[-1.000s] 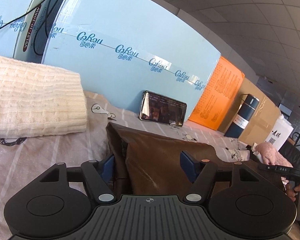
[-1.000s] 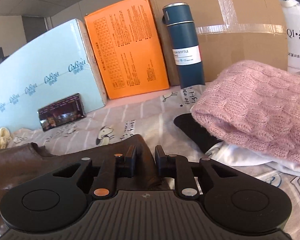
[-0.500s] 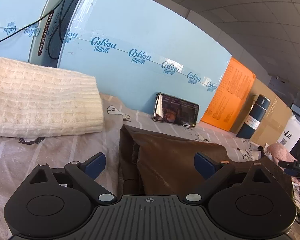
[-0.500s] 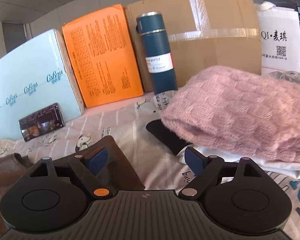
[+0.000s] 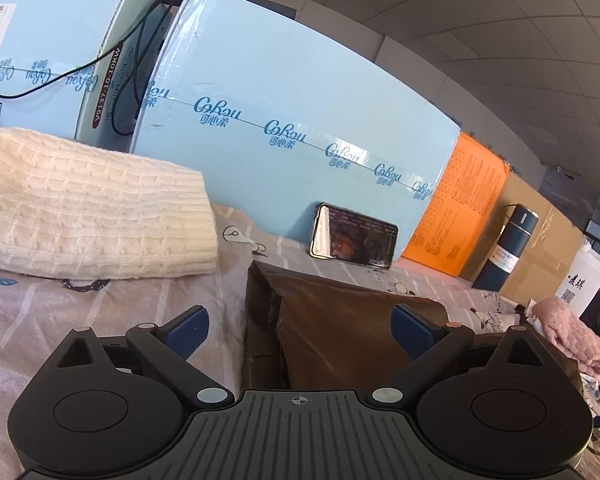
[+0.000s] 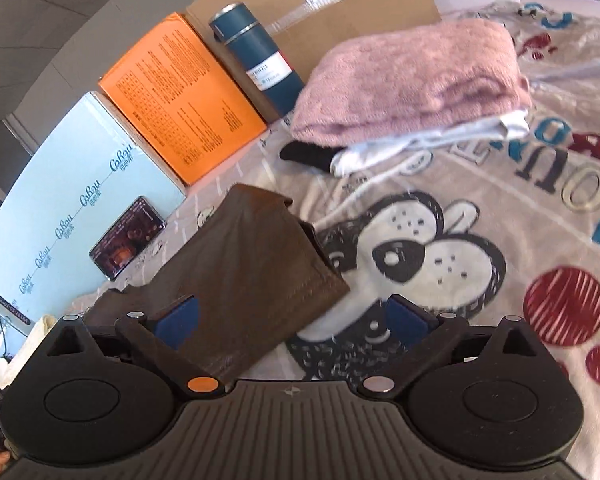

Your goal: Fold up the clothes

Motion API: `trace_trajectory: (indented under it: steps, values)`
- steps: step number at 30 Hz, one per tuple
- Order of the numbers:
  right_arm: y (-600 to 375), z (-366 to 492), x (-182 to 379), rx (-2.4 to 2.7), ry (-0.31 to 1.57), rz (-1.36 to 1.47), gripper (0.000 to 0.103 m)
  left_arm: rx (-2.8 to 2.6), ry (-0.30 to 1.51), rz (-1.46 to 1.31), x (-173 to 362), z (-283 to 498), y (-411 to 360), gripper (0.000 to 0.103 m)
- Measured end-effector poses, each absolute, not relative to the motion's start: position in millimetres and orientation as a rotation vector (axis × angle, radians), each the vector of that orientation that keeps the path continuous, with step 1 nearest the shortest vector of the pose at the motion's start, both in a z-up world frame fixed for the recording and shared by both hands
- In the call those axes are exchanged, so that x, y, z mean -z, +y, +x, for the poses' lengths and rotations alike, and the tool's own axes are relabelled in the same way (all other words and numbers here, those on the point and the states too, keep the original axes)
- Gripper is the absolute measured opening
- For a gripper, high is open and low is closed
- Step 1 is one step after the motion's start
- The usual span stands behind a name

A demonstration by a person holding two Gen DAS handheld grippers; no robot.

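Observation:
A folded brown garment (image 5: 340,332) lies on the patterned bedsheet (image 5: 100,312); it also shows in the right wrist view (image 6: 244,280). My left gripper (image 5: 298,328) is open, its jaws wide apart above the garment's near left end. My right gripper (image 6: 292,320) is open, lifted and tilted, over the garment's right end and the sheet's dog print. Neither holds anything. A folded cream knit sweater (image 5: 88,208) lies at the left. A folded pink knit (image 6: 412,76) sits on a white garment (image 6: 428,140) and a black one at the right.
Light blue cartons (image 5: 300,128) stand along the back, with a phone (image 5: 352,236) leaning on one. Beside them are an orange box (image 6: 180,96), a dark blue bottle (image 6: 260,64), a cardboard box (image 6: 340,12) and a white bag (image 5: 584,284).
Both grippers let go of the brown garment and opened wide. The left drew back slightly. The right rose and tilted to the right, bringing the dog print into view.

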State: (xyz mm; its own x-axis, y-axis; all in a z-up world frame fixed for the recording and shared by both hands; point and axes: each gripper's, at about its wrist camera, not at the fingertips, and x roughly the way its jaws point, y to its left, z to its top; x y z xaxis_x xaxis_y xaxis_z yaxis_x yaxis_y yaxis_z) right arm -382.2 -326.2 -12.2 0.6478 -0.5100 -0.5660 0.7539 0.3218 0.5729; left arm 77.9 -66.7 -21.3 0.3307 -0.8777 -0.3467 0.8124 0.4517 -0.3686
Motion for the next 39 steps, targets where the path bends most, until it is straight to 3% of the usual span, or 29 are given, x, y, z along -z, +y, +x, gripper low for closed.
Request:
trace_trajectory:
  steps: [14,17,18,19,20,21,25,29,39]
  values:
    - [-351,-345,35,0.703,0.181,1.074,0.1,1.113,0.643,-0.052,33,78,-79,0.1]
    - [-356,-337,38,0.735,0.12,1.07,0.094,1.125,0.666,-0.024,36,78,-84,0.1]
    - [-357,-335,40,0.74,0.108,1.076,0.084,1.128,0.672,-0.014,37,77,-85,0.1]
    - [-358,-334,43,0.745,0.097,1.082,0.066,1.127,0.678,-0.003,38,77,-87,0.1]
    - [-359,-332,45,0.747,0.09,1.09,0.056,1.128,0.682,0.007,39,76,-88,0.101]
    - [-360,-331,48,0.738,0.095,1.104,0.039,1.13,0.683,0.013,40,75,-88,0.101]
    - [-355,-335,48,0.711,0.034,1.082,0.014,1.145,0.678,-0.009,39,74,-85,0.102]
    - [-348,-352,40,0.705,-0.056,1.059,0.005,1.176,0.677,-0.034,38,74,-83,0.102]
    - [-332,-357,8,0.754,-0.088,0.906,0.004,1.356,0.676,0.046,37,52,-91,0.102]
